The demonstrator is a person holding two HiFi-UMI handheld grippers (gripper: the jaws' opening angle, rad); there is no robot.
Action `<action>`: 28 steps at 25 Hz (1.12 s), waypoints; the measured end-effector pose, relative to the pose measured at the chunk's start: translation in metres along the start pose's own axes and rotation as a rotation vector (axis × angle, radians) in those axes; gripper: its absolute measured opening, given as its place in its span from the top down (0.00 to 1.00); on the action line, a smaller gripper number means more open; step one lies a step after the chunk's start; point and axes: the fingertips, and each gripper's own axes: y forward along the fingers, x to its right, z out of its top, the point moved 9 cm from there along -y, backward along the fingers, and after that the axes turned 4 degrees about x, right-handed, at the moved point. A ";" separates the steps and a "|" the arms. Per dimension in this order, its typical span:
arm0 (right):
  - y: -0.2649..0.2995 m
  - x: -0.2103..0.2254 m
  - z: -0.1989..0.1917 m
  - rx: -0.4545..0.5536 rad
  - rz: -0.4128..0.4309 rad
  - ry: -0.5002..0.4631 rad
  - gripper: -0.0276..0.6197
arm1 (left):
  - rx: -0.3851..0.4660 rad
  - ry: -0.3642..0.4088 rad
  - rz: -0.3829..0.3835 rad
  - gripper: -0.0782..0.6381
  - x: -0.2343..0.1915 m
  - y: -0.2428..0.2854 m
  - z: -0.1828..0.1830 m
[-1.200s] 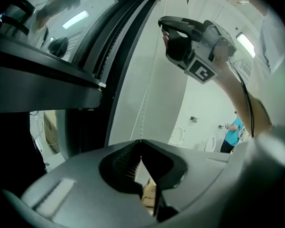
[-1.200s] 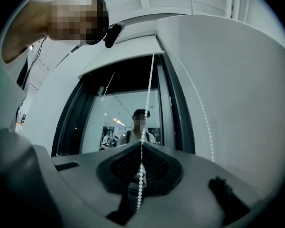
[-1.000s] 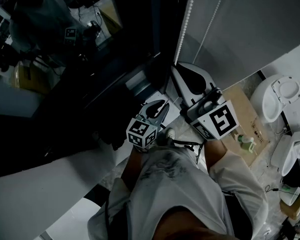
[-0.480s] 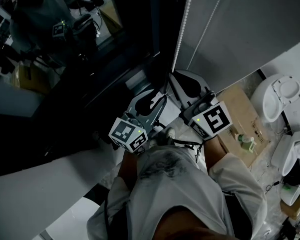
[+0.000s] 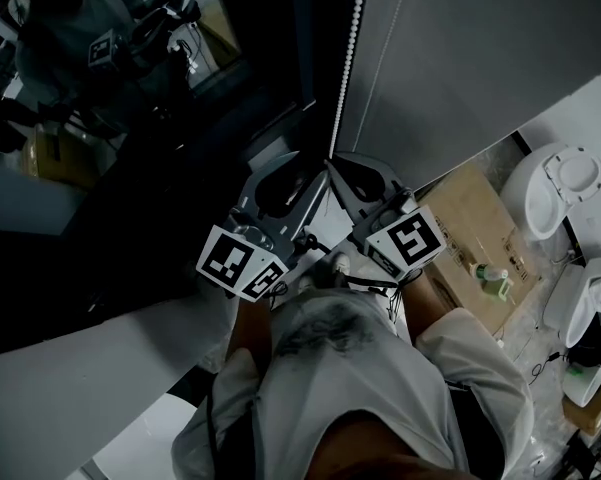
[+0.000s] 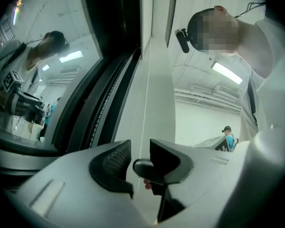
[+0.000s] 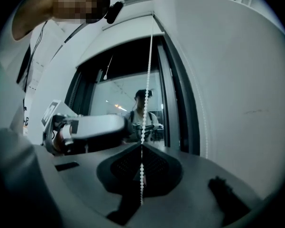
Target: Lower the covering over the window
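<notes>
A white bead chain (image 5: 346,58) hangs beside the grey roller blind (image 5: 480,58), in front of the dark window (image 5: 180,138). My right gripper (image 7: 142,148) is shut on the chain (image 7: 149,61), which runs straight up from its jaws. In the head view it sits at the centre (image 5: 352,176). My left gripper (image 6: 141,156) is just left of it (image 5: 280,183) and a little higher. Its jaws have just been opening. The chain (image 6: 144,99) passes through the gap between them, and the pads (image 6: 111,161) do not press on it.
The glass mirrors a person and both grippers. A white sill (image 5: 70,378) runs below the window. On the floor at the right are a cardboard box (image 5: 470,213), a green bottle (image 5: 494,282) and white ceramic fixtures (image 5: 560,183).
My left gripper has let go of the chain and risen along it toward the window. My right gripper has come down a little with the chain in its jaws.
</notes>
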 end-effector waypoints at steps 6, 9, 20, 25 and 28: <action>-0.001 -0.007 -0.016 -0.024 0.008 0.031 0.93 | 0.029 0.053 -0.021 0.70 -0.002 0.016 0.020; 0.000 -0.009 -0.014 -0.035 0.016 0.014 0.93 | 0.039 0.069 -0.030 0.70 -0.003 0.023 0.028; 0.002 -0.012 -0.014 -0.065 -0.005 0.005 0.93 | 0.040 0.125 -0.061 0.87 0.002 0.043 0.039; 0.001 -0.016 -0.015 -0.044 0.005 -0.034 0.93 | 0.037 0.129 -0.070 0.87 0.005 0.041 0.040; -0.003 -0.019 -0.019 -0.049 -0.001 -0.021 0.93 | 0.042 0.120 -0.074 0.87 0.006 0.039 0.040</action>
